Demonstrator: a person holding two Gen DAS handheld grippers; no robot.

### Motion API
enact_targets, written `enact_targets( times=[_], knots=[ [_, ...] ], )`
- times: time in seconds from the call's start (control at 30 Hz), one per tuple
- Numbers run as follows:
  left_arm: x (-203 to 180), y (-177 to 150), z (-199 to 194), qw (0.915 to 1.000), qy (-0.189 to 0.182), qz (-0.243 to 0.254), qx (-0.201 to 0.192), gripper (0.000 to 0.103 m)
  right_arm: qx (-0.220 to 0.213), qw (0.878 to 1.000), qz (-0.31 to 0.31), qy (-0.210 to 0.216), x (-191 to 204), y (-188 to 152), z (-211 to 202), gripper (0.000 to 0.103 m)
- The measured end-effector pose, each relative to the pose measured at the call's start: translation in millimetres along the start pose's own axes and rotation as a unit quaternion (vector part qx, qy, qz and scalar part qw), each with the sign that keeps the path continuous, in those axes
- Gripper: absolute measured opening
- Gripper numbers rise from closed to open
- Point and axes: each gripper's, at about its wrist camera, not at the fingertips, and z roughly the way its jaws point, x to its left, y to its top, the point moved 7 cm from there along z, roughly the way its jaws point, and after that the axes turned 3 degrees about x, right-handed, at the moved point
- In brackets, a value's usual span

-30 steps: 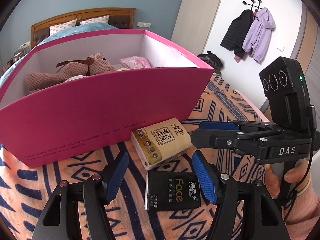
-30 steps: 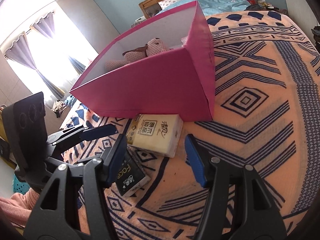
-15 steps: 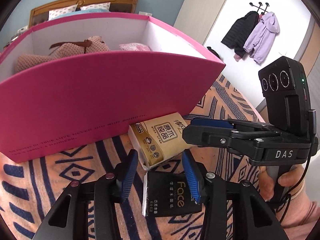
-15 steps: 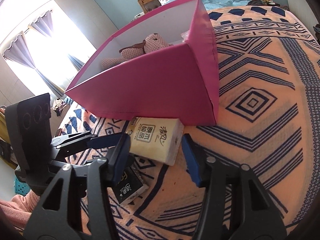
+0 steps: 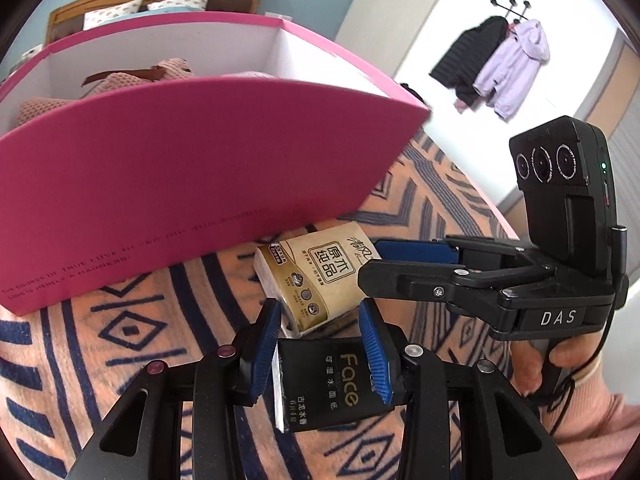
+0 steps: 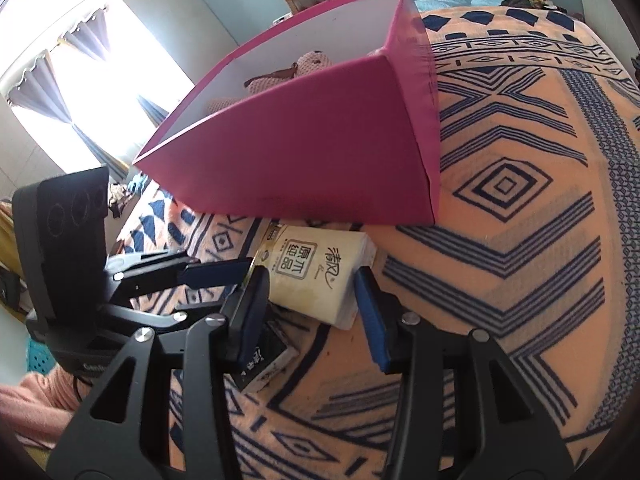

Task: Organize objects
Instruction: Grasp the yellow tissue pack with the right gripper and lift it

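On the patterned blanket (image 6: 520, 240), the left gripper (image 5: 322, 344) is closing on the black "Face" tissue pack (image 5: 332, 384), pads at its sides, long axis running away from the claw. Just beyond, the right gripper (image 6: 312, 308) is closing around the beige tissue pack (image 6: 316, 276), contact unclear. Behind sits the pink box (image 5: 180, 176), its faint lettering partly legible, hiding most of a plush toy (image 5: 132, 80).

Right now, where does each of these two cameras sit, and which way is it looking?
Left wrist view: on the left tongs, looking down at the black tissue pack between its closing jaws; a hand shows.
Right wrist view: on the right tongs, looking down at the beige tissue pack; jaws closing, a pink sleeve shows.
Shared: both packs, the pink box.
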Motion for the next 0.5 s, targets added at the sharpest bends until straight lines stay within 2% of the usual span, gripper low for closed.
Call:
enact_targets(
  times=[0.13, 0.33, 0.37, 0.5],
  knots=[
    [3.4, 0.9, -3.7, 1.0000, 0.004, -0.003, -0.005, 0.040, -0.001, 1.000, 0.005, -0.010, -6.5, -1.2, -2.3, 0.048],
    [5.2, 4.1, -4.9, 0.9999, 0.006, -0.007, -0.009, 0.040, -0.001, 1.000, 0.020, -0.003, -13.0, 2.2, 2.3, 0.048],
    [5.1, 4.5, -4.3, 0.9999, 0.009, -0.007, -0.010, 0.036, 0.000, 1.000, 0.020, -0.002, -13.2, 2.5, 3.9, 0.048],
    [5.5, 3.2, -2.2, 0.9999, 0.007, -0.008, -0.005, 0.033, 0.005, 1.000, 0.018, -0.001, -12.6, 0.3, 5.9, 0.041]
  ],
)
